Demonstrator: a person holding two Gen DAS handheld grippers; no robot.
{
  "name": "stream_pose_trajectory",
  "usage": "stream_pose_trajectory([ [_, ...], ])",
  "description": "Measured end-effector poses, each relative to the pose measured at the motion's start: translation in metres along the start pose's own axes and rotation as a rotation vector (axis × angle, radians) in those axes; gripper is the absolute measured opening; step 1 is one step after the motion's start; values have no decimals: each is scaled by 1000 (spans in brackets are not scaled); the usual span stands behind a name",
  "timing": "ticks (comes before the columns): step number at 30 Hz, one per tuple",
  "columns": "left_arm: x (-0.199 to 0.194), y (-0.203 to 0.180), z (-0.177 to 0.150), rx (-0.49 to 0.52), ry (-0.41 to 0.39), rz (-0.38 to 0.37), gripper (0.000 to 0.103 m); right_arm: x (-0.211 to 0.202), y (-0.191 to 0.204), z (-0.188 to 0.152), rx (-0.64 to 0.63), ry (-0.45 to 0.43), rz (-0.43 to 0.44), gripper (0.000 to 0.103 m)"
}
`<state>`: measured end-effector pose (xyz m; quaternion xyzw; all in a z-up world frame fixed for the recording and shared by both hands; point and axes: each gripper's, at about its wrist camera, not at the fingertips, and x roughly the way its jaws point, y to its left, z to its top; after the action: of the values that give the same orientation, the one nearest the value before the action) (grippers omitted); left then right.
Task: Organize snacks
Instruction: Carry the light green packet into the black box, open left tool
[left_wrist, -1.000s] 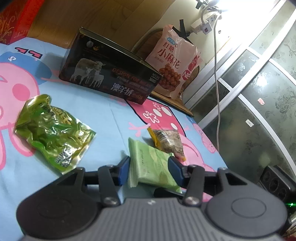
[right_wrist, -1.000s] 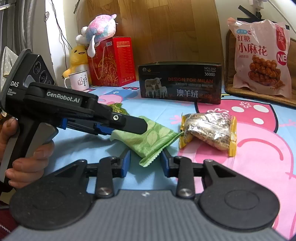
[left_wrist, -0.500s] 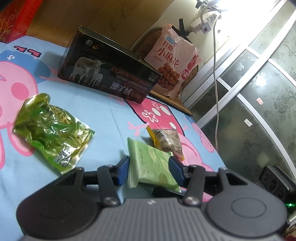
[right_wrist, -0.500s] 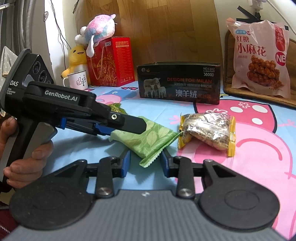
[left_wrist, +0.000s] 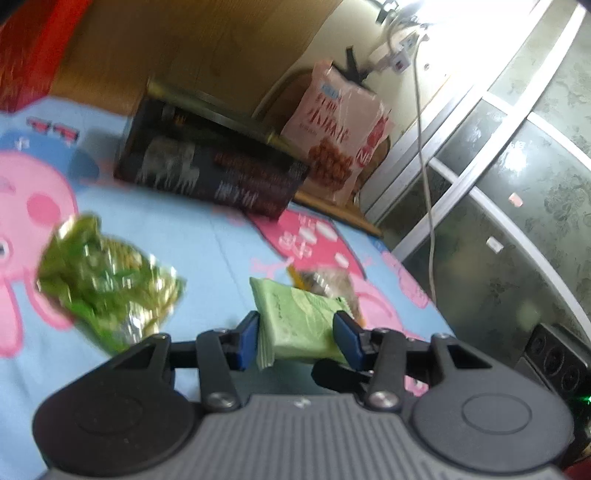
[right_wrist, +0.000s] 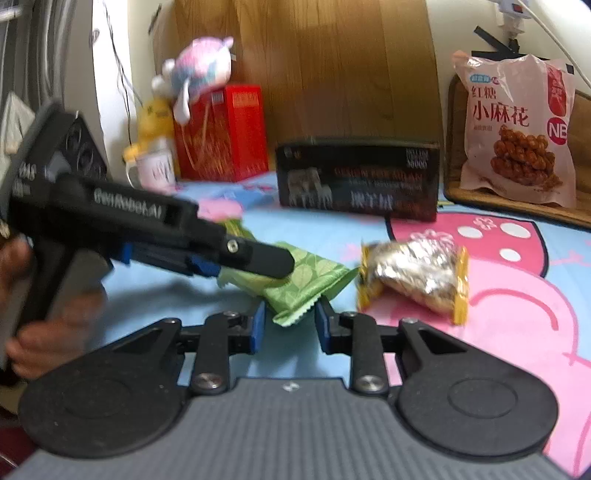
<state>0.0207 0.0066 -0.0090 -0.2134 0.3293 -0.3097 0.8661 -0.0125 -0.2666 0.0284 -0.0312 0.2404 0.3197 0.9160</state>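
A pale green snack packet (left_wrist: 299, 325) lies on the cartoon bedspread (left_wrist: 207, 240), between both closing grippers: left gripper (left_wrist: 297, 339) clamps its sides, right gripper (right_wrist: 288, 323) brackets its corner, not yet touching. Sorting seems barely begun: gold-wrapped snack (right_wrist: 413, 277) and crinkled green bag (left_wrist: 107, 288) lie loose. The dark box (right_wrist: 356, 179) sits beyond, open cloth between.

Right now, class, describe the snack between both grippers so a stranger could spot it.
On the blue cartoon sheet, before the dark sheep-print box, lies a flat pale-green leaf-print packet. Unlike the foil-and-yellow snack beside it, it is matte.
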Motion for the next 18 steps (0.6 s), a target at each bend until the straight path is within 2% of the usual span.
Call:
stream_pose_trajectory([
  [4,-13,0,43,0,-73,-15,43,8,-4,33,-25,-52,20,31],
  [6,-14,0,69,9,-108,2,43,19,-9,56,-34,-75,30,31],
  [9,-3,0,114,63,-156,68,49,47,-20,94,-43,-104,27,31],
  [10,3,2,125,72,-165,97,56,61,-25,107,-32,-105,22,31],
  [12,18,10,146,98,-174,168,57,89,-37,128,-10,-94,17,34],
  [14,26,21,156,70,-164,254,56,114,-43,139,-48,-57,-42,39],
  [15,21,27,155,33,-166,248,55,118,-46,141,-48,-48,-91,39],
  [16,10,32,150,8,-184,201,55,114,-52,140,-20,-50,-102,39],
  [18,-18,38,132,7,-233,158,56,90,-69,131,62,-93,-36,39],
])
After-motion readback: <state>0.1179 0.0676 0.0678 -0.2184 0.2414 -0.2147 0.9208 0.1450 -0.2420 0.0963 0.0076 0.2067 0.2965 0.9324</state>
